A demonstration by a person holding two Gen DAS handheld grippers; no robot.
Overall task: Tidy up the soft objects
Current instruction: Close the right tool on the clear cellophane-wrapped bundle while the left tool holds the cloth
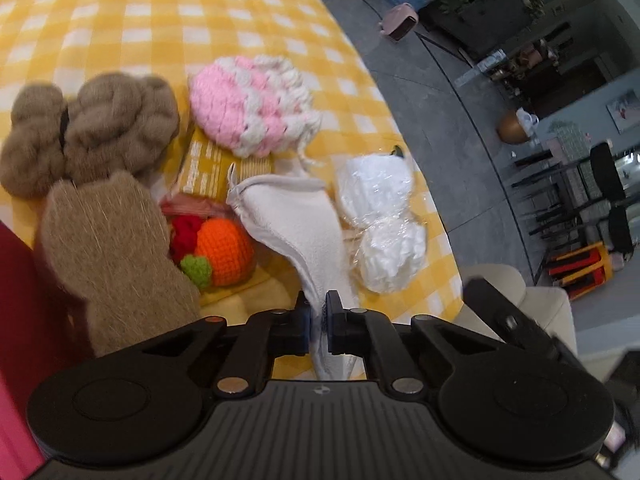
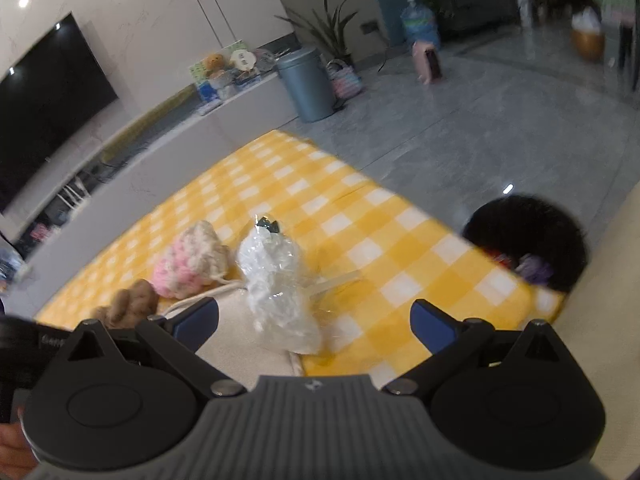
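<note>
Left gripper [image 1: 317, 322] has its pads pinched on the near end of a white cloth pouch [image 1: 292, 220], and the bit of cloth past the pads is hidden behind the gripper body. Right gripper [image 2: 314, 320] hangs spread wide with nothing between the fingers, above the pouch and a white bundle in clear wrap [image 2: 276, 280]. The soft stuff sits in a clump on a yellow checked cloth [image 1: 132, 8]: brown yarn [image 1: 88, 128], a pink and white knit piece [image 1: 248, 104], an orange crochet fruit [image 1: 226, 250], and a fuzzy tan shape [image 1: 108, 256] that is too blurry to name. A yellow packet [image 1: 208, 172] is mostly buried under them. Right wrist view is smeared, a dark fluffy thing [image 2: 528, 236] is cut off by the cloth edge. Grey tile floor [image 2: 480, 120], TV [image 2: 44, 108], bin [image 2: 306, 84] beyond.
</note>
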